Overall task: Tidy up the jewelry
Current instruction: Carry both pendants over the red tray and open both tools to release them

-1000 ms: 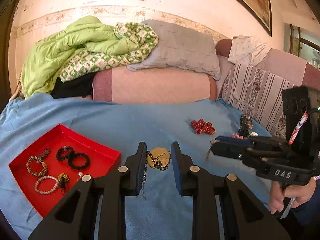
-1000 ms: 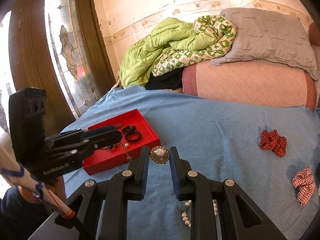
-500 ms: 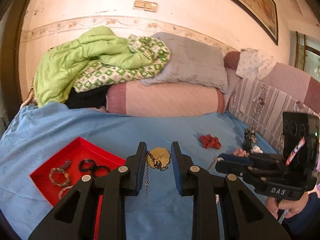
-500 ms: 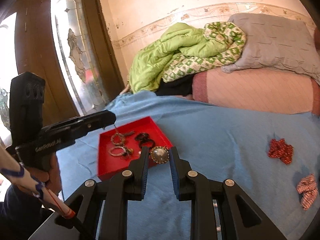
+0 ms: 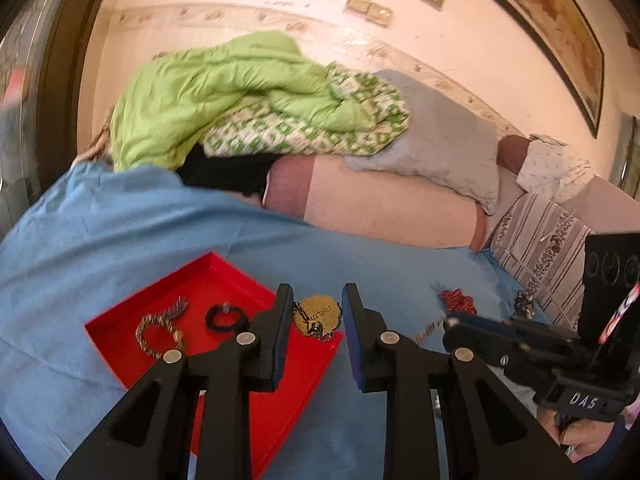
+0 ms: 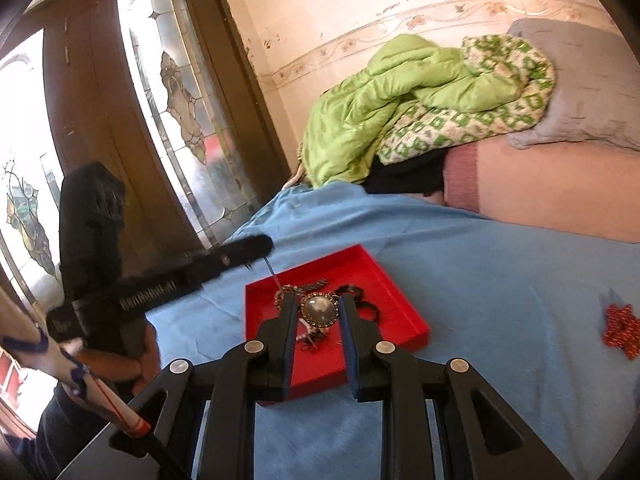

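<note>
Left gripper: fingers clamped on the gold medallion, held above the near edge of the red tray.
Right gripper: fingers pinching the round pearl pendant over the tray.
Tray contents: beaded bracelet, black bracelet.
Blue sheet: bears the tray and a red scrunchie.

A gold engraved pendant on a chain and a round pearl-faced pendant each hang over the red tray, which holds bracelets.
</note>
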The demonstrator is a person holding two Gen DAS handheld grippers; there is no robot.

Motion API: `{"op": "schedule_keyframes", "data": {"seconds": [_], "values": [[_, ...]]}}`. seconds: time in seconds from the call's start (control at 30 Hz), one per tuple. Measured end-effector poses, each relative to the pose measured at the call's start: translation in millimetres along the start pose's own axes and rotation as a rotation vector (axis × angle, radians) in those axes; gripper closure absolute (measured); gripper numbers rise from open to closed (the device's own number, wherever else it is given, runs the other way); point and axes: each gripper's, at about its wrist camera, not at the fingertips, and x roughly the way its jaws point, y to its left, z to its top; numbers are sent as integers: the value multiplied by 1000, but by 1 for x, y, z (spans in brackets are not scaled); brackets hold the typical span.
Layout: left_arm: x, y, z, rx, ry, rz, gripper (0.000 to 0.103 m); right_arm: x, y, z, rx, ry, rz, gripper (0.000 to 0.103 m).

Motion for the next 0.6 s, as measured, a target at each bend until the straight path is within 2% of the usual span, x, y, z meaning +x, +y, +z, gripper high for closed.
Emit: {"op": "schedule_keyframes", "data": {"seconds": [0.33, 0.6], "values": [[37, 32, -34, -42, 113, 28, 79, 62, 1, 3, 46, 87, 8, 81], [59, 45, -59, -51, 207, 43, 79, 104, -27, -8, 129, 178, -25, 81]]}}
